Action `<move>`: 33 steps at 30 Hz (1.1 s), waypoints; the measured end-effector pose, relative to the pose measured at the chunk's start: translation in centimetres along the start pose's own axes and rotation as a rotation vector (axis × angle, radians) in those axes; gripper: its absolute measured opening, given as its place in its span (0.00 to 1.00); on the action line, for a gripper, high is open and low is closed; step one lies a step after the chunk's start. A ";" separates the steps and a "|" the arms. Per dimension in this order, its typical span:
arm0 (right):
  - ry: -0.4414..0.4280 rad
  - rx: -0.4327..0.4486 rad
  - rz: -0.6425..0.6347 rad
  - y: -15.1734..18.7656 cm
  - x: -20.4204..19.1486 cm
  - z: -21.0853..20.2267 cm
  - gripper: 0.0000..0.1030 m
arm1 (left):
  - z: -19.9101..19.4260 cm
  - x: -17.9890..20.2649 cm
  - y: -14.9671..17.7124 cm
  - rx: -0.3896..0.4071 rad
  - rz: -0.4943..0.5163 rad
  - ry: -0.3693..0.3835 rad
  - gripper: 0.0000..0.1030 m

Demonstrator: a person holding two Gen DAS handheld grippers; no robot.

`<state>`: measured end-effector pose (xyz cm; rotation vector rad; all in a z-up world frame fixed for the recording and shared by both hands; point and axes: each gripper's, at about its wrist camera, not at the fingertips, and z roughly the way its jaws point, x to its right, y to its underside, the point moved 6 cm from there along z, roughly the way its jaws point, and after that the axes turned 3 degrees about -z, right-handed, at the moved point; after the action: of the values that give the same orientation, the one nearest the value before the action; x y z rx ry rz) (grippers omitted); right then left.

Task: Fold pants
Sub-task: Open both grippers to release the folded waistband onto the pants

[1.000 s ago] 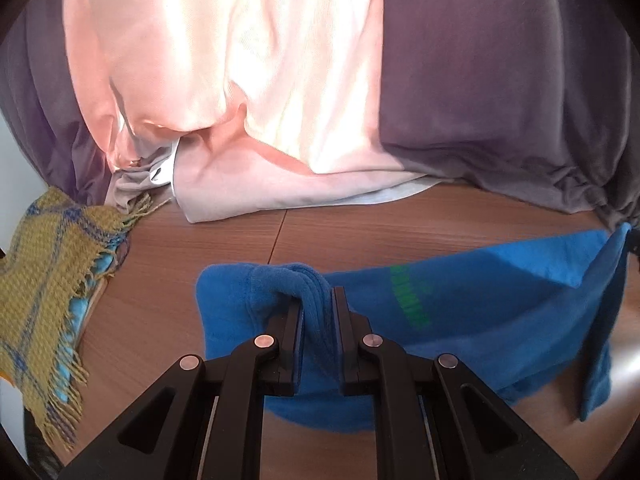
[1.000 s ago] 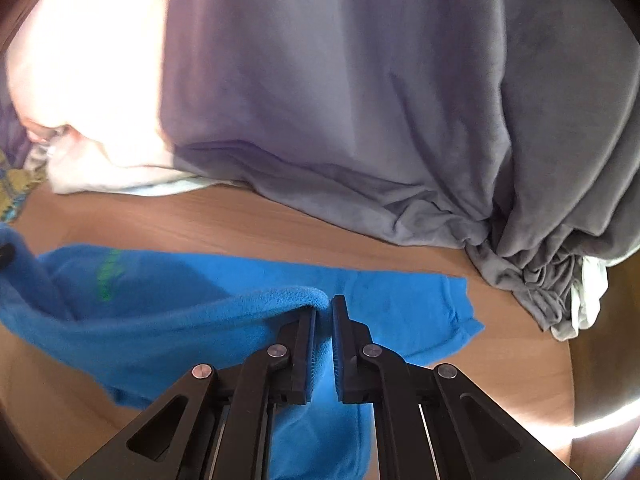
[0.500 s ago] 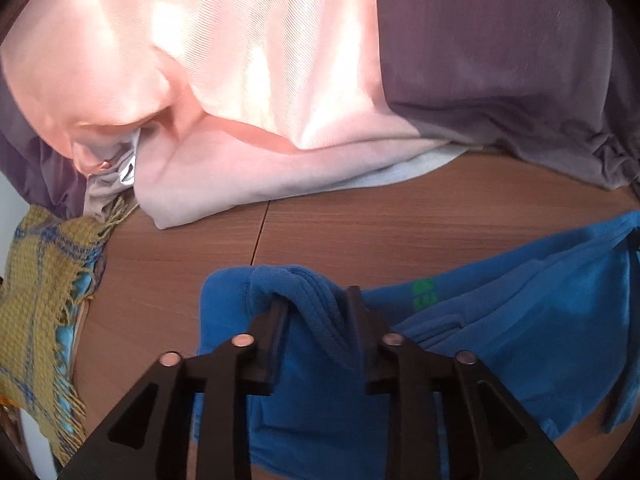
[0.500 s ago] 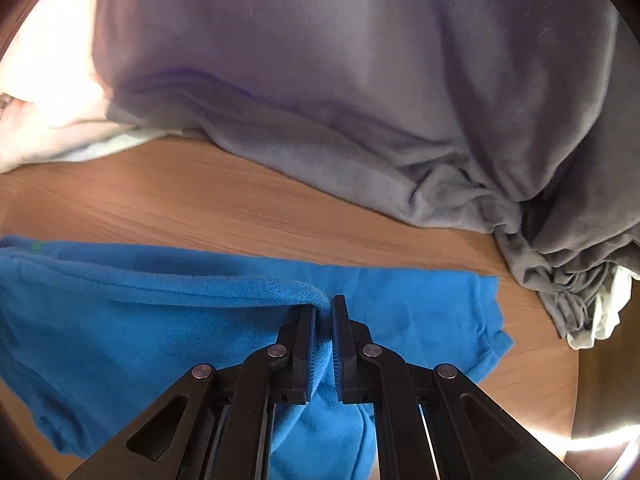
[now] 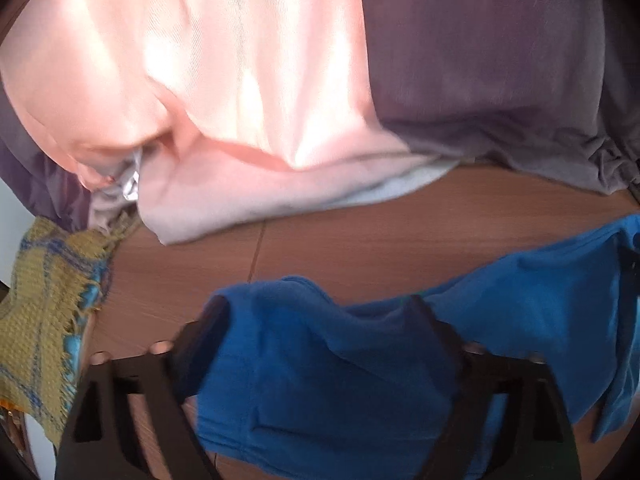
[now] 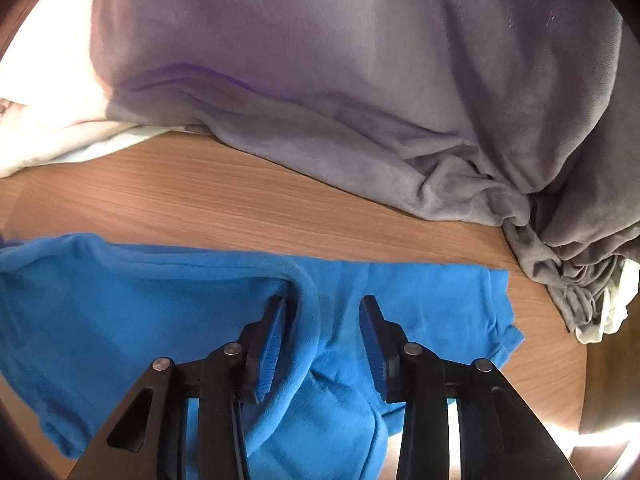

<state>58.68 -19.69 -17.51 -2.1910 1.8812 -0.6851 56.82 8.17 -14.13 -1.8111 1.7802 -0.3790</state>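
My jaws are apart on both sides. The left gripper [image 5: 316, 320] has just been opening and now stands very wide, and a fold of the blue pants [image 5: 328, 376] lies loosely between its fingers [image 5: 208, 320], not pressed. The right gripper [image 6: 322, 308] has also just been opening, less wide; the thick hem of the blue pants [image 6: 160, 304] hangs between its blue pads [image 6: 272, 340], touching the left pad, while the other pad is apart from the cloth.

The pants lie across the wooden table [image 6: 224, 200], stretched from one gripper to the other, with one short leg end flat toward the right edge in the right wrist view. The left wrist view is a little blurred.

Behind the pants, well apart, is a pile of other clothes: a grey garment [image 6: 360, 80] and a pink garment [image 5: 224, 80] with a pale cloth under it. At the left edge of the table is a yellow woven scarf [image 5: 44, 312] with blue lines and a fringe.
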 end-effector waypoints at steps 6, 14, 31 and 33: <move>-0.077 0.034 -0.012 0.7 -1.4 -2.7 0.50 | -4.1 0.4 -0.3 0.064 -0.005 0.080 0.89; -0.191 0.177 0.038 2.9 -2.6 -10.0 0.50 | -10.6 1.9 1.5 0.162 0.041 0.283 0.89; -0.113 0.374 0.280 12.1 -1.4 -20.3 0.50 | -18.0 6.8 6.3 0.260 0.251 0.590 0.83; -0.110 0.380 0.311 13.2 -0.9 -20.4 0.50 | -18.5 8.2 7.0 0.259 0.282 0.624 0.81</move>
<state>37.74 -17.98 -5.30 -1.6293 1.8041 -0.7675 41.17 -3.15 -4.85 -1.3126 2.2276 -1.0926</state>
